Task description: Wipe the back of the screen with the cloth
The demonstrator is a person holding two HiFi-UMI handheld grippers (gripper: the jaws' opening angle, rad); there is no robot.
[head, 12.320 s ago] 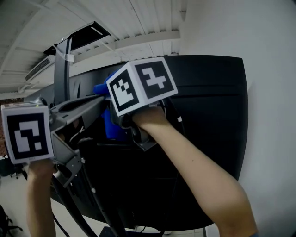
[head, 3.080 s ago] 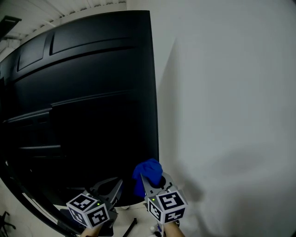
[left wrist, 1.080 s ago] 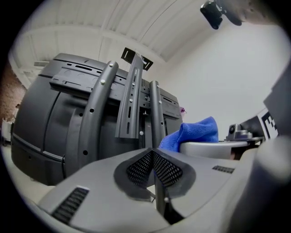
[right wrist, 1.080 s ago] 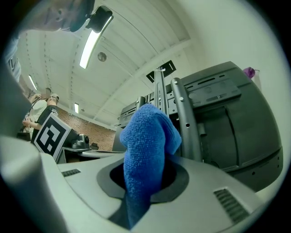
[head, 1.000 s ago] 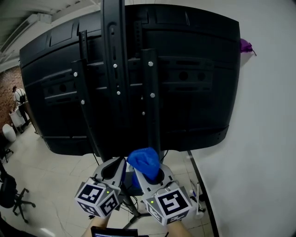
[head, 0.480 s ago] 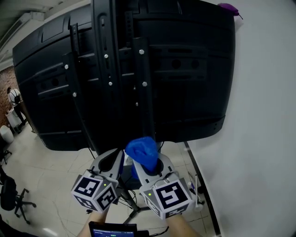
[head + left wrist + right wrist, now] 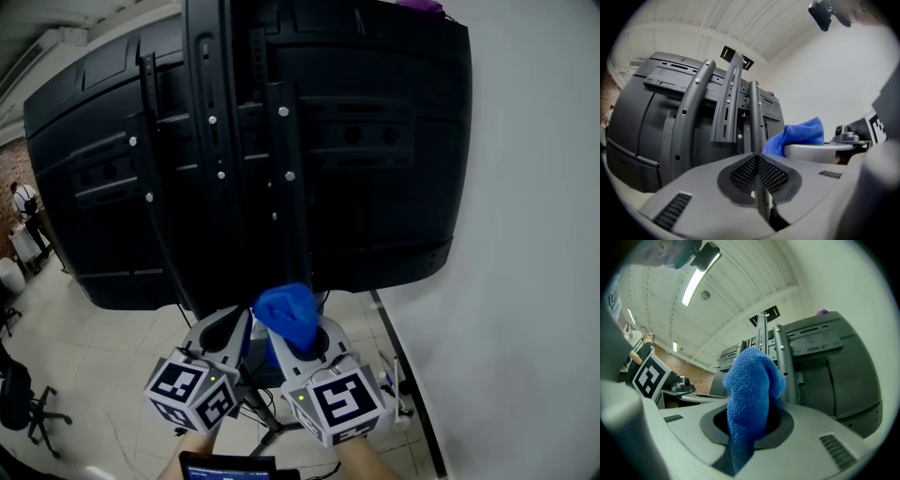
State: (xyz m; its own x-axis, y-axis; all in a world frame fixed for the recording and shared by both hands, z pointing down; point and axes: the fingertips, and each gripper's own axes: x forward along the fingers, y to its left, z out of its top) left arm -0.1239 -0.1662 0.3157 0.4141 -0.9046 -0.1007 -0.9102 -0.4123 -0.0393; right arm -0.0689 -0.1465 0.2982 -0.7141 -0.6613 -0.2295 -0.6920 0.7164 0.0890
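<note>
The black back of the big screen (image 7: pixel 384 159) fills the upper head view, with metal mount rails (image 7: pixel 281 169) bolted down its middle. Both grippers are held low, below the screen's bottom edge and apart from it. My right gripper (image 7: pixel 298 330) is shut on a bunched blue cloth (image 7: pixel 289 314), which sticks up from between its jaws (image 7: pixel 751 394). My left gripper (image 7: pixel 225 330) sits just left of it, shut with nothing in it (image 7: pixel 758 173). In the left gripper view the cloth (image 7: pixel 799 136) shows to the right, in front of the rails (image 7: pixel 729 105).
A white wall (image 7: pixel 534 234) runs close along the screen's right edge. A purple thing (image 7: pixel 420 5) rests on the screen's top corner. The stand's legs and cables (image 7: pixel 258 412) lie on the tiled floor below. An office chair (image 7: pixel 23 403) and a distant person (image 7: pixel 23 202) are at left.
Over the last second the view has crept nearer the screen and the grippers stay low beneath it, the cloth still held. Earlier the cloth was up against the screen's back.
</note>
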